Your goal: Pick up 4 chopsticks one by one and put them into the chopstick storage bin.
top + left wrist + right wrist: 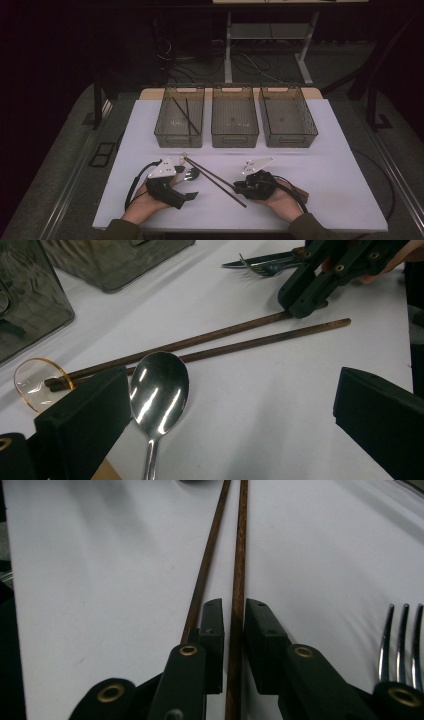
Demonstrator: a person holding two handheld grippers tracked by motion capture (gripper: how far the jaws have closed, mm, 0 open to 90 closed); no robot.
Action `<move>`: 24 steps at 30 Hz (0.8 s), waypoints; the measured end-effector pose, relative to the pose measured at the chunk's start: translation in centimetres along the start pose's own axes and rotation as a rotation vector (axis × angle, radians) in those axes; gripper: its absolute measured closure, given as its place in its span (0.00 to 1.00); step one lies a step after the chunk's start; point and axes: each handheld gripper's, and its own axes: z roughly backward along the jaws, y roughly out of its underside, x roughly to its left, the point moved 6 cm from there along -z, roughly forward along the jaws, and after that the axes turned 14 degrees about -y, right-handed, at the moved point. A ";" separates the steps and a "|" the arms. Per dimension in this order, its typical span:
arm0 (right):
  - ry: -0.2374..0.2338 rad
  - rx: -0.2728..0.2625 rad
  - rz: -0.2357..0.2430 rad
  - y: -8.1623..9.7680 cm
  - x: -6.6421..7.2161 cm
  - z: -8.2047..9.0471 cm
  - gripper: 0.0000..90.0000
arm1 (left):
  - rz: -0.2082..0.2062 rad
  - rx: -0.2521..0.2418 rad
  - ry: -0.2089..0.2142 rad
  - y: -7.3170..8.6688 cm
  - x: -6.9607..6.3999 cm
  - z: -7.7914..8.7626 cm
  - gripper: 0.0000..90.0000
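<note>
Right gripper view: my right gripper (234, 630) has its fingers narrowly spread around one chopstick (239, 555), which runs between them without being pinched; the second chopstick (207, 560) lies just outside the left finger. Both rest on the white worktop (320, 165), a fork (402, 635) beside them. My left gripper (230, 410) hangs with fingers spread wide above a spoon (159, 392). I judge this the pick-up step: next I close firmly, then lift toward the left bin (165, 131), where chopsticks already lie.

Three bins (235, 117) stand side by side at the tabletop's (340, 170) back; chopsticks (215, 180) lie before them, a spoon (190, 173) left of those.
</note>
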 end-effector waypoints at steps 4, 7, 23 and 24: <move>0.018 0.003 0.001 0.0 -0.1 -0.3 0.91 | 0.003 -0.001 0.001 0.0 0.0 0.0 0.01; 0.032 0.005 0.017 0.1 0.0 -0.3 0.92 | -0.003 0.000 0.002 0.0 0.0 0.0 0.01; 0.069 0.015 0.036 0.1 0.3 -0.5 0.92 | -0.007 0.004 0.003 0.0 0.0 -0.1 0.01; 0.069 0.016 0.035 0.1 0.3 -0.5 0.92 | -0.008 0.004 0.003 0.0 0.0 -0.1 0.01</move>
